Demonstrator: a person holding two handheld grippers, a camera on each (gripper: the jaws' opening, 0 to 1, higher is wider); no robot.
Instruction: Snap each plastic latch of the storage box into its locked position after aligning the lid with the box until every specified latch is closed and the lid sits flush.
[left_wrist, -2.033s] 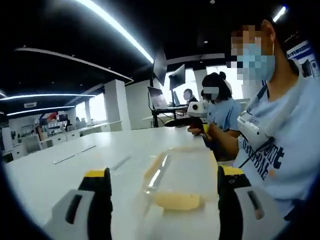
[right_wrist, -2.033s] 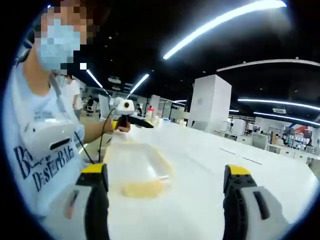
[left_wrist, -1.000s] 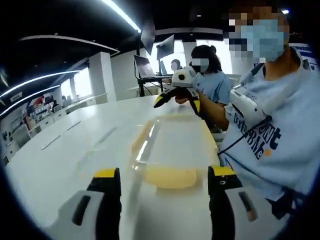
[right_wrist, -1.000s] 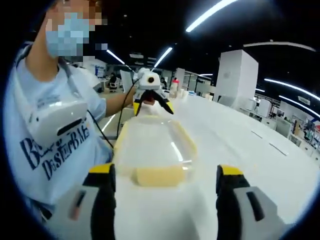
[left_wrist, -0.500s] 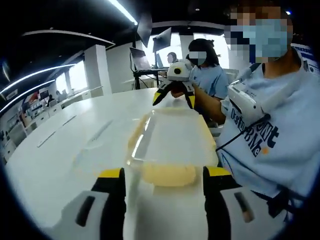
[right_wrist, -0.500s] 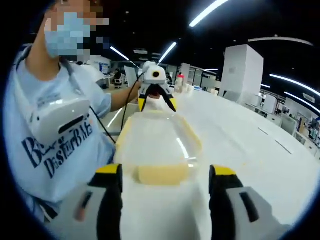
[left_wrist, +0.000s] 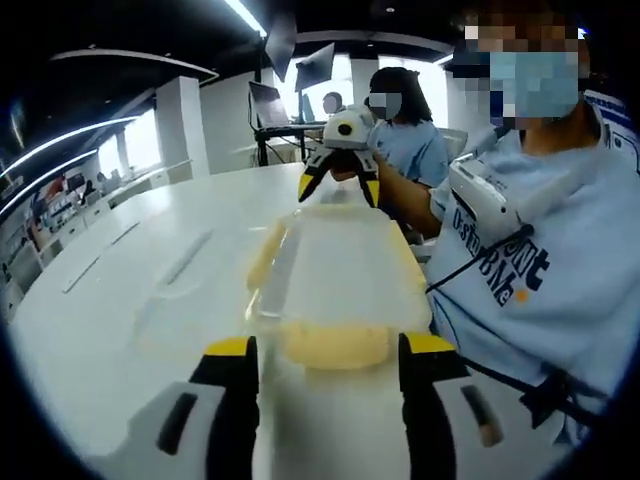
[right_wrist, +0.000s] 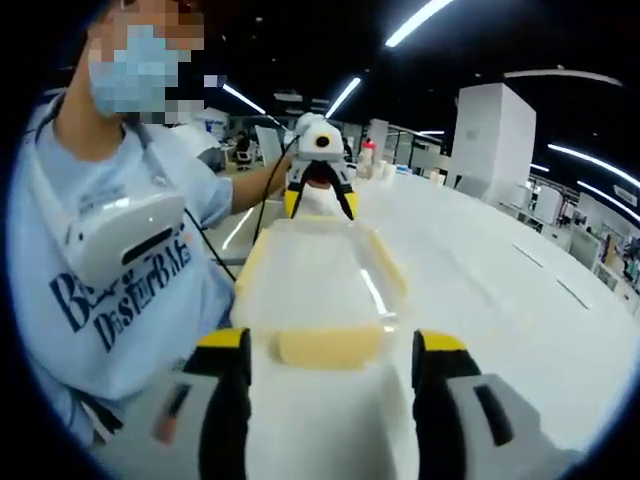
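While facing each other across the white table (left_wrist: 110, 300), left gripper (left_wrist: 325, 350) and right gripper (right_wrist: 330, 345) both noted spread apart, gripping nothing. Clear storage box (left_wrist: 335, 265) with lid on, lying lengthwise between the two. Pale yellow latch (left_wrist: 335, 345) sitting between left jaw tips; opposite latch (right_wrist: 330, 345) between right jaw tips. Contact with latches: cannot tell.

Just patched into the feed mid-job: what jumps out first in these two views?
The clear storage box with its lid on, lying lengthwise on the white table, with a pale yellow latch at the near end. A hand-held gripper sits at each end: the left hand-held gripper straddles one latch, the right hand-held gripper the opposite one, both open.
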